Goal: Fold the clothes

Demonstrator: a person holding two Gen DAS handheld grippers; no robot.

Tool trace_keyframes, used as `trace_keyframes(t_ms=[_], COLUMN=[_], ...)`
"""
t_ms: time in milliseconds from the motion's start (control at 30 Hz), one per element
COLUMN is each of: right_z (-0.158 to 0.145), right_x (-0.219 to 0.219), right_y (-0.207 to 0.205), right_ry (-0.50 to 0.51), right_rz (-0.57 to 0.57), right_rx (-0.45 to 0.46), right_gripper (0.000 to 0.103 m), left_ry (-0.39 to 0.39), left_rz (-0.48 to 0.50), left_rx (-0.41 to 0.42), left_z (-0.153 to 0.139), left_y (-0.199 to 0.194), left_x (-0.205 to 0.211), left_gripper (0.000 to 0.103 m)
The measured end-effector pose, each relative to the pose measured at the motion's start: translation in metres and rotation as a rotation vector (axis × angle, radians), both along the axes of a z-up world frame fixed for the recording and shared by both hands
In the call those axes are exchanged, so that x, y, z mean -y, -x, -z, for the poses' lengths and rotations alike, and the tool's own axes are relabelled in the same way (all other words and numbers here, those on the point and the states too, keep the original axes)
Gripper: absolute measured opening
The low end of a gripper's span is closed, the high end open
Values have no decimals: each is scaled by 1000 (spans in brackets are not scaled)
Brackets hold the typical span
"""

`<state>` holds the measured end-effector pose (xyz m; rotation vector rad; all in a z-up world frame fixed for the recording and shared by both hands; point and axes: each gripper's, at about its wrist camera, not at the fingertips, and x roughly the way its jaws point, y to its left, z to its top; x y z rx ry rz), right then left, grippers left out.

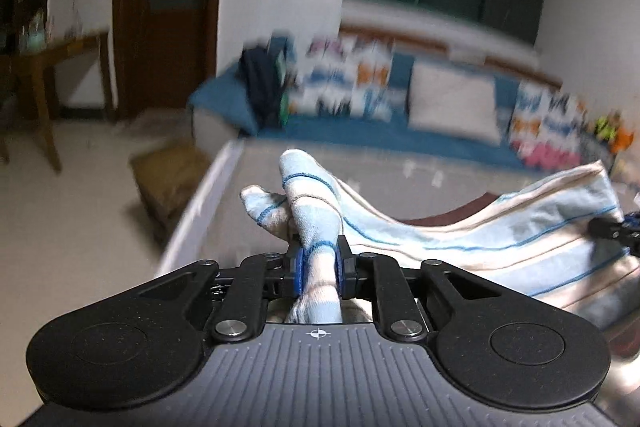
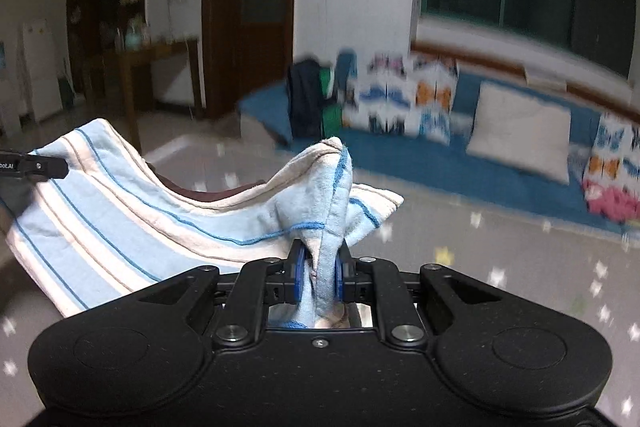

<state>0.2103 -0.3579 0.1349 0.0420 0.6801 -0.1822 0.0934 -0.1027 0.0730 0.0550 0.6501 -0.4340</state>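
A light blue and cream striped cloth (image 1: pixel 500 235) hangs stretched between my two grippers, lifted above a grey surface (image 1: pixel 420 187). My left gripper (image 1: pixel 319 267) is shut on one bunched corner of the cloth, which sticks up past its blue pads. My right gripper (image 2: pixel 318 271) is shut on the other bunched corner of the cloth (image 2: pixel 132 223). The right gripper's tip shows at the right edge of the left wrist view (image 1: pixel 616 229); the left gripper's tip shows at the left edge of the right wrist view (image 2: pixel 36 165). The cloth sags in the middle.
A blue-covered sofa (image 2: pixel 420 163) with patterned cushions (image 2: pixel 400 99) and a cream pillow (image 2: pixel 520 131) lies ahead. A dark garment (image 2: pixel 306 103) sits at its left end. A wooden table (image 1: pixel 44 79), a brown door (image 1: pixel 168 7) and a brown mat (image 1: pixel 168 171) are at the left.
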Motion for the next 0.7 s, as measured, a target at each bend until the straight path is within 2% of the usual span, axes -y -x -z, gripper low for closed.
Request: trace_keyframes(t_ms=[67,133,267,333,467,533,700], right_z=[9,16,30,30,30,31,36], right_x=[1,2,4,6,8,11,29], right_y=[2,8,19,28,54,69,113], right_ry=[-1,-1,-1,5,25,32,45], right_rz=[12,28,60,80,136,172,293], right_rx=[-22,-41,-78,-87,-84,-83,-84], right_gripper=[18,24,31,34,46,51,60], left_ry=[-59,-97,-107,-113,-139,-156,-206], left_rz=[-15,-26,-44,-59,-94,-119,-200], left_rx=[-28,-26,14,31,85,104,128], left_z=[21,33,31,28,24,27,39], left_y=[-3,0,14,22,53,69,108], left_x=[2,1,-9,-15,-31,-37,-56], left_gripper=[17,25,34,48,61,71,78])
